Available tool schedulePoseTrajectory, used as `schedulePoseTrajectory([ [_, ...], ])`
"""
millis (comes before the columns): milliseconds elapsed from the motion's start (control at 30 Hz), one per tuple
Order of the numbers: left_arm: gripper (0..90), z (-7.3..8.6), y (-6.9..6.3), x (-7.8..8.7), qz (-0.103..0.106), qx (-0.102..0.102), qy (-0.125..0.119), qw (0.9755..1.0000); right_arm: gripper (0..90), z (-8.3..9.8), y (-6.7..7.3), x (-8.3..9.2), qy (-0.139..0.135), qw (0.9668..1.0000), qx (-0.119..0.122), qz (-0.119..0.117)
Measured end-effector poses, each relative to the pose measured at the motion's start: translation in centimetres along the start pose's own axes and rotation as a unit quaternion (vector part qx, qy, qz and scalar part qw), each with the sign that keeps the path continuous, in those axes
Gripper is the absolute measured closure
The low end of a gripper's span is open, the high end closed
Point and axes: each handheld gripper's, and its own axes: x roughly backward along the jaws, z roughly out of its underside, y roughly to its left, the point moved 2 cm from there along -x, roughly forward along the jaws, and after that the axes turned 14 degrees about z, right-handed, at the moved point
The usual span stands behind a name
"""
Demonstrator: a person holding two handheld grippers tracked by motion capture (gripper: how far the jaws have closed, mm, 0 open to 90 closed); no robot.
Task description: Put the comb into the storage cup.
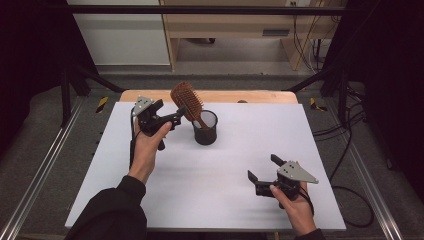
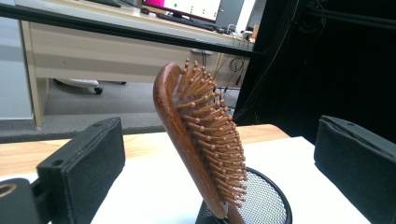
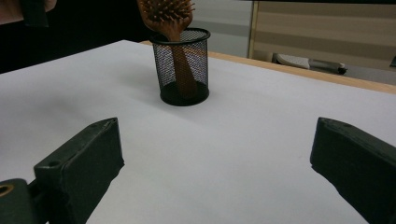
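Observation:
A brown wooden hairbrush [image 1: 187,101] stands tilted with its handle down inside a black mesh cup [image 1: 205,128] at the back middle of the white table [image 1: 225,170]. My left gripper [image 1: 170,114] is just left of the brush head, open. In the left gripper view the brush [image 2: 187,140] rises between the wide-apart jaws, touching neither, with the cup's rim [image 2: 273,200] below. My right gripper [image 1: 264,168] rests open near the front right, empty. The right gripper view has the cup [image 3: 183,65] and the brush [image 3: 168,16] well ahead of the right gripper [image 3: 215,163].
A wooden strip [image 1: 250,96] edges the table's far side. Beyond it stands a pale wooden desk [image 1: 225,25]. Cables [image 1: 345,150] lie on the floor to the right, and metal rails [image 1: 45,165] run along the left side.

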Motion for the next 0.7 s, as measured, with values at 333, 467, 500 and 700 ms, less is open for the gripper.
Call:
schedulePoseTrajectory([
  [333, 2.1, -0.4, -0.5, 0.7, 0.004, -0.007, 0.003, 1.0, 3.0, 0.0, -0.2, 0.0, 0.001, 1.0, -0.005, 0.004],
  [467, 2.0, -0.6, -0.9, 1.1, 0.002, -0.016, 0.006, 0.9998, 3.0, 0.0, -0.1, 0.0, 0.004, 1.0, -0.004, 0.003],
  [500, 2.0, -0.7, -1.0, 1.2, 0.002, -0.019, 0.006, 0.9998, 3.0, 0.0, -0.1, 0.0, 0.004, 1.0, -0.004, 0.003],
  [700, 2.0, -1.3, -1.4, 1.6, 0.004, -0.025, 0.004, 0.9997, 3.0, 0.0, -0.3, 0.1, 0.004, 1.0, -0.006, 0.006],
])
